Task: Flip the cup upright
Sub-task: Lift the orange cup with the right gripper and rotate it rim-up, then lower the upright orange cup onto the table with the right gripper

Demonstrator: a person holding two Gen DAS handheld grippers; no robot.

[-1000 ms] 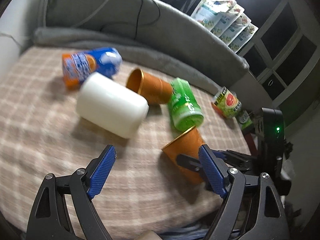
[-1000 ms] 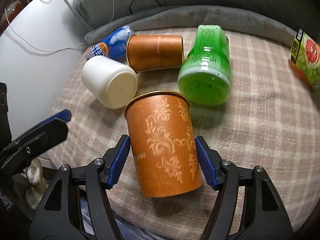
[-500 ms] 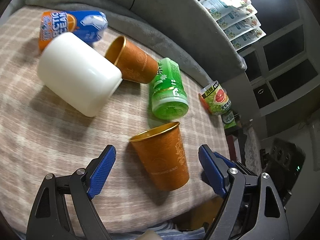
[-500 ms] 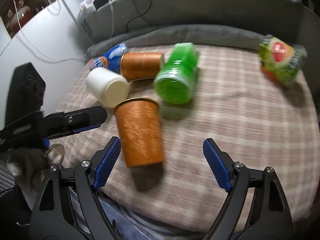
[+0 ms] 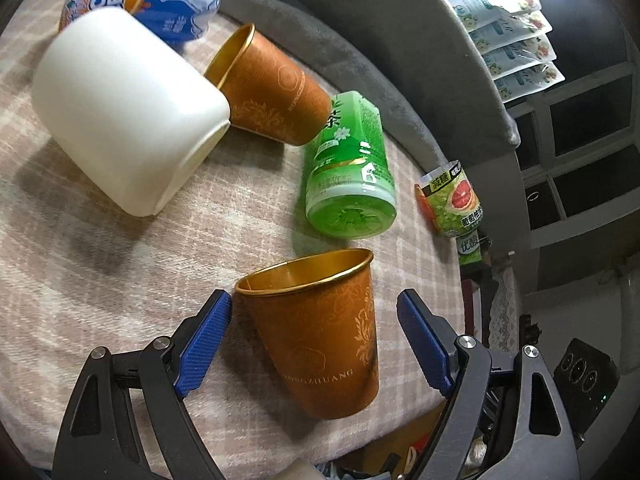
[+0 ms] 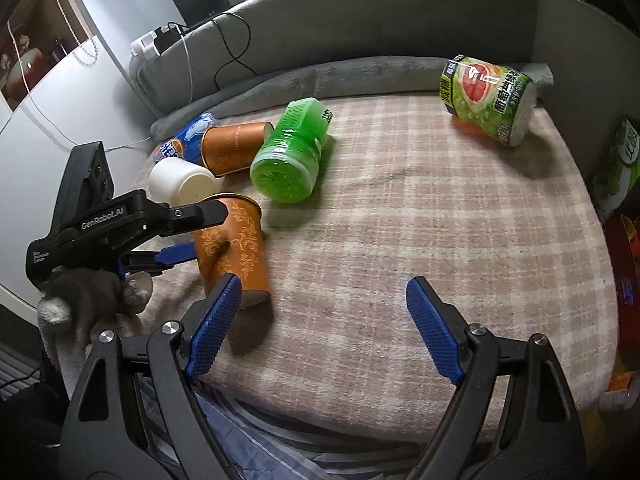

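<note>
An orange cup [image 5: 324, 336] with gold floral print stands upright on the checked cloth near its front edge; it also shows in the right wrist view [image 6: 232, 248]. My left gripper [image 5: 316, 336] is open with a blue pad on each side of the cup, not touching. My right gripper [image 6: 324, 320] is open and empty, to the right of the cup over bare cloth. A second orange cup [image 5: 272, 88] lies on its side further back, also seen from the right wrist [image 6: 236, 146].
A white cup [image 5: 124, 112], a green bottle [image 5: 348, 176], a blue-orange bottle [image 5: 140, 0] and a grapefruit-label bottle [image 6: 488, 98] lie on the cloth. A grey padded rim [image 6: 360, 72] runs along the back. The cloth's front edge drops off under the grippers.
My right gripper let go of the orange cup and pulled back to the right. The cup now stands upright. My left gripper moved in around it, open.
</note>
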